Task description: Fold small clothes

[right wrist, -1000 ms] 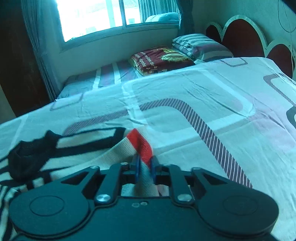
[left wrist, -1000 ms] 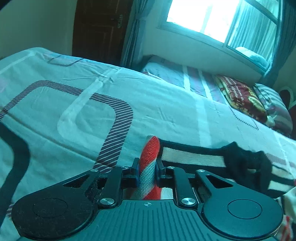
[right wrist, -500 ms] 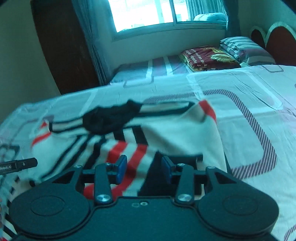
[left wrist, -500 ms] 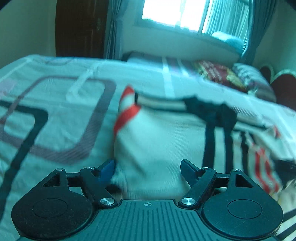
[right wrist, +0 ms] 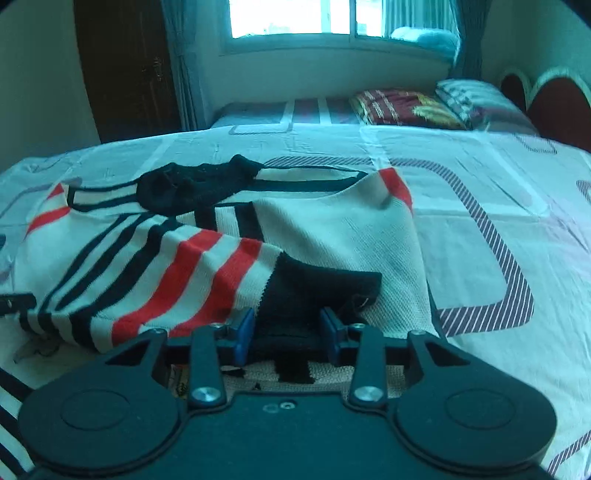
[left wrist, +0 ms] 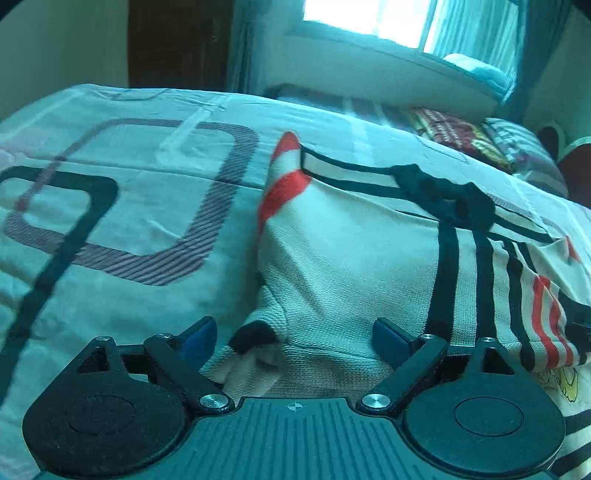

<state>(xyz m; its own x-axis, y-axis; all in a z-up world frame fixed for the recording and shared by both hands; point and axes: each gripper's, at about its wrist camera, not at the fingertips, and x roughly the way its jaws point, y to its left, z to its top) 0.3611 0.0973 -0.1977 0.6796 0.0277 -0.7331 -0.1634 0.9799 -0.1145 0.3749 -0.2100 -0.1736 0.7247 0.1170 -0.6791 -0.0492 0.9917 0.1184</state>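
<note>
Daylight is coming through the window (right wrist: 295,18) behind the bed (right wrist: 498,192) as I am working over a striped sweater (right wrist: 332,236) lying spread on the patterned sheet. My left gripper (left wrist: 295,338) is opening wide, its blue pads clear of the cream knit bunched between them. My right gripper (right wrist: 288,328) is closing slightly, its pads standing either side of the black cuff (right wrist: 314,291), not visibly pressing on it. Pillows (right wrist: 406,107) are lying near the headboard.
</note>
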